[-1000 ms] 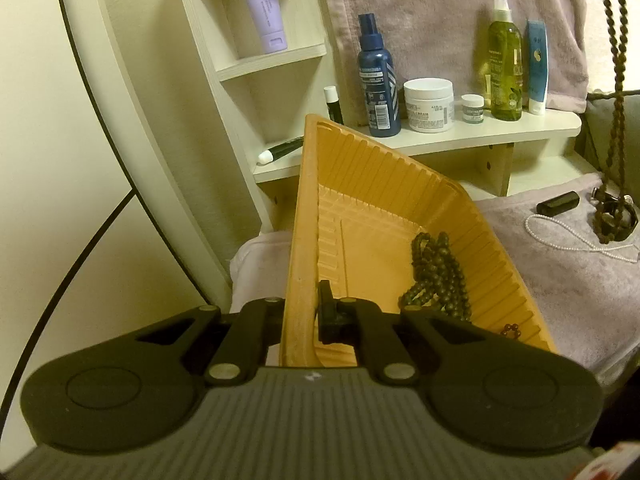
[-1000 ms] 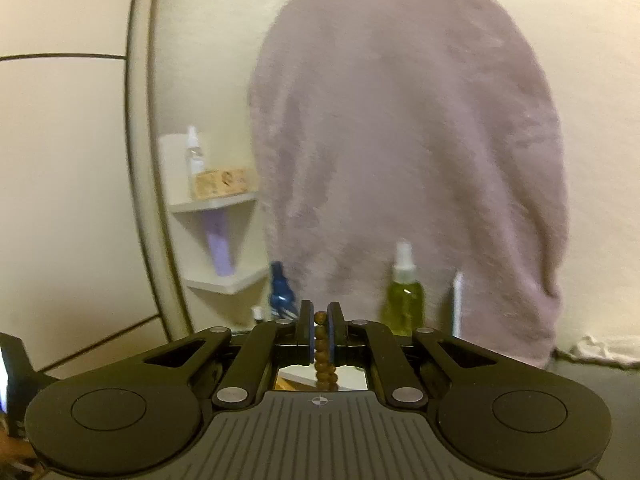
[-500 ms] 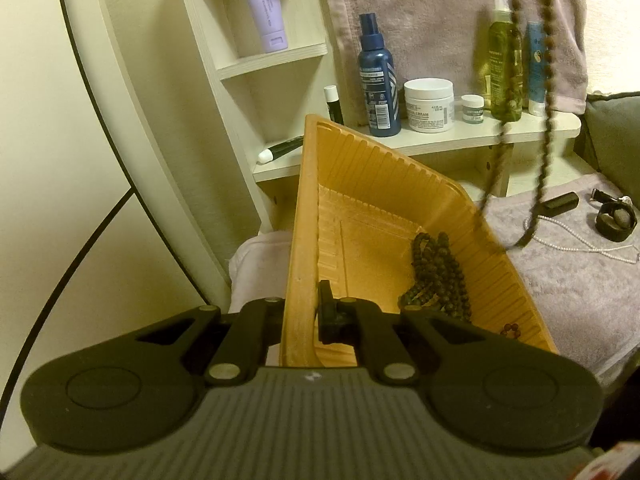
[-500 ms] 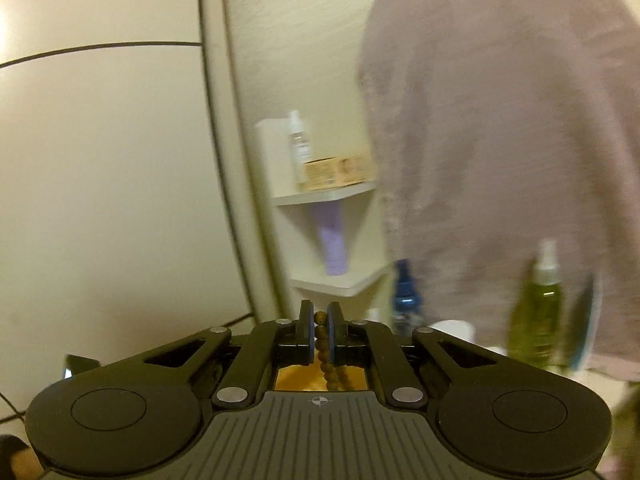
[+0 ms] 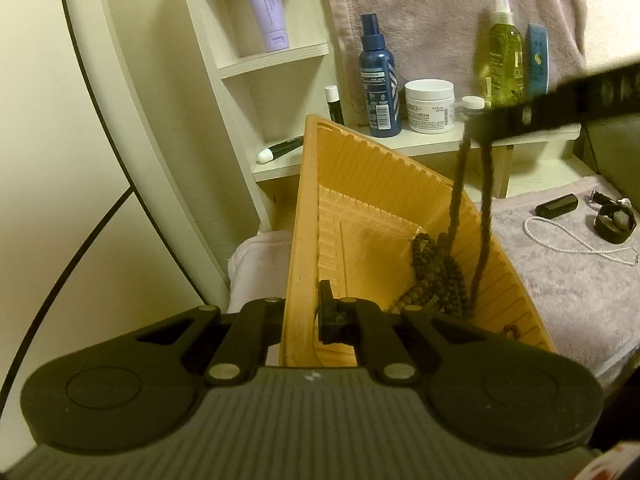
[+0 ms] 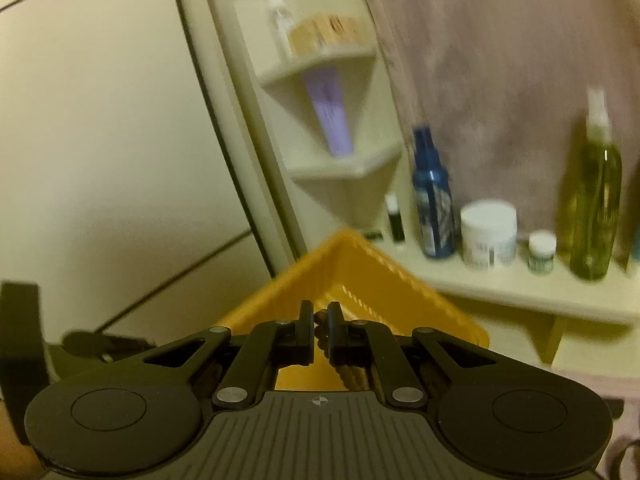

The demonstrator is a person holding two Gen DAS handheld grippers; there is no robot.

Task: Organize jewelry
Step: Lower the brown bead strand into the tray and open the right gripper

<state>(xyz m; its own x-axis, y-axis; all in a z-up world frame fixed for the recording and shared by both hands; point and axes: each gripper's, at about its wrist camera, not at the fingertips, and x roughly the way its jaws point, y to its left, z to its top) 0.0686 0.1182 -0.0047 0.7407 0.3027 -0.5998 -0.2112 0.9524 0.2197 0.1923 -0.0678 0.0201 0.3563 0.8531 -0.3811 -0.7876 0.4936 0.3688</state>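
A towel-covered counter [image 5: 580,280] sits below a toiletry shelf [image 5: 440,144]. The left gripper [image 5: 308,312] pinches the orange tray [image 5: 360,184] by its near-left rim. The right gripper [image 6: 319,334] is clamped on a brown bead necklace [image 5: 456,200], dangling into the tray's near-right corner.

Dim warm yellowish indoor light. Left wrist view sharp; right wrist view motion-blurred. Fisheye bending and dark vignette at edges.

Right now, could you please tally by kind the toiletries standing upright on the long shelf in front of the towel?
Spray bottles: 2
Jars: 2
Blue tube: 1
Small black stick: 1
Total: 6
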